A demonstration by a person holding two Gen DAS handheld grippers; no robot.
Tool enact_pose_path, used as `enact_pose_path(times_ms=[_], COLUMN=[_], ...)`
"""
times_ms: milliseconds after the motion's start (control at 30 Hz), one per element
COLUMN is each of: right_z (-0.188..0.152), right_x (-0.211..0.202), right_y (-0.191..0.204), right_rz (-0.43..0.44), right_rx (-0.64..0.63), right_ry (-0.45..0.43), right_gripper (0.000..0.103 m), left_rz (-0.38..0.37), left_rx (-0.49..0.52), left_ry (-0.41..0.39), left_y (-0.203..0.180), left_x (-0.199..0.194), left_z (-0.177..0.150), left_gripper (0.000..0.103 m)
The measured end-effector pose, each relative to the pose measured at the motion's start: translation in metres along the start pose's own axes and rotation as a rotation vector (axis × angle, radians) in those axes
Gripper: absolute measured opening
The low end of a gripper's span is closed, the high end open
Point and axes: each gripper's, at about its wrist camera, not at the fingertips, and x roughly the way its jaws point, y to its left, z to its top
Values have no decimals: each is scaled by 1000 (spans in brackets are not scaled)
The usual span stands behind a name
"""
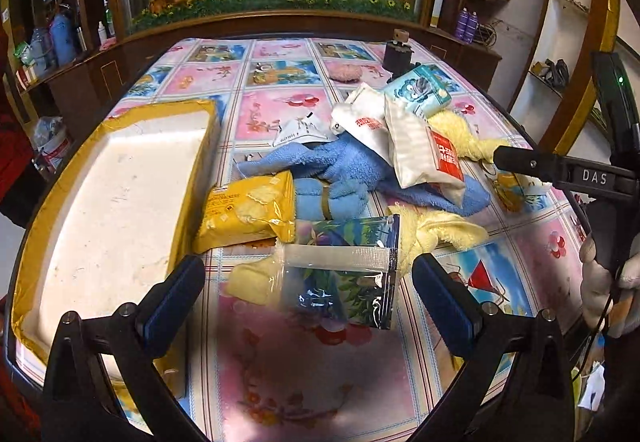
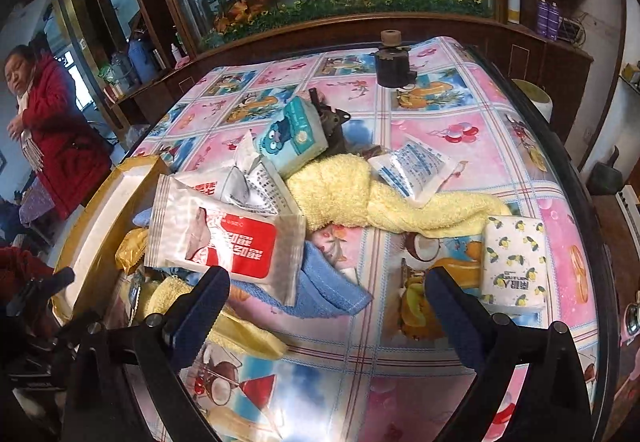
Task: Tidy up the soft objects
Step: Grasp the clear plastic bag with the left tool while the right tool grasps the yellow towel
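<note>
At the far left the foam-lined box [image 1: 120, 201] lies open and bare inside, probably the bin meant for the soft things. Just beside its wall a yellow cracker pack [image 1: 250, 207] leans on the blue towel [image 1: 344, 165]. The left tongs [image 1: 308, 298] hang spread, pinching nothing, with the glossy floral pouch [image 1: 344, 274] straight ahead between them — likely the next pick. Further right the pile carries a red-and-white wipes pack [image 2: 224, 238] atop the towel and a yellow towel [image 2: 384, 201] twisted across the bench [image 2: 520, 145]. The right tongs [image 2: 328, 310] are spread too, over bare cloth — a lemon-print tissue pack [image 2: 514, 262] sits just beside the right finger.
</note>
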Motion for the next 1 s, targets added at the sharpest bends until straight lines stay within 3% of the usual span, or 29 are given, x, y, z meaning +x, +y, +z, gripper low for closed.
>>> enact_pose_path(times_ms=[133, 233, 267, 333, 400, 433, 500, 567, 733, 800, 867, 1000], right_z=[11, 8, 6, 2, -2, -4, -6, -7, -11, -14, -19, -37], right_x=[9, 17, 19, 23, 25, 26, 25, 30, 56, 54, 45, 28], right_y=[21, 25, 24, 22, 20, 21, 29, 40, 57, 56, 54, 42], right_rz=[44, 169, 224, 324, 392, 405, 371, 312, 156, 176, 161, 126], right_rx=[-34, 1, 20, 50, 69, 59, 6, -45, -104, -103, -124, -142], right_ry=[4, 39, 53, 84, 115, 126, 132, 139, 178, 198, 211, 277], right_gripper=[99, 93, 93, 93, 93, 93, 93, 93, 90, 88, 85, 85], left_rz=[0, -146, -159, -277, -370, -379, -355, -325, -274, -268, -275, -273], left_rx=[51, 82, 103, 159, 188, 206, 222, 214, 108, 68, 46, 35], left_ry=[10, 109, 108, 128, 126, 115, 93, 82, 121, 139, 150, 178], left_y=[-10, -17, -20, -27, -27, -26, -26, -24, -12, -10, -7, -13], left_x=[14, 27, 24, 9, -12, -24, -39, -43, -20, -12, -8, -6], left_z=[4, -5, -9, -17, -24, -26, -29, -28, -21, -20, -18, -21], left_gripper=[102, 71, 67, 55, 53, 54, 55, 63, 65, 65, 74, 74])
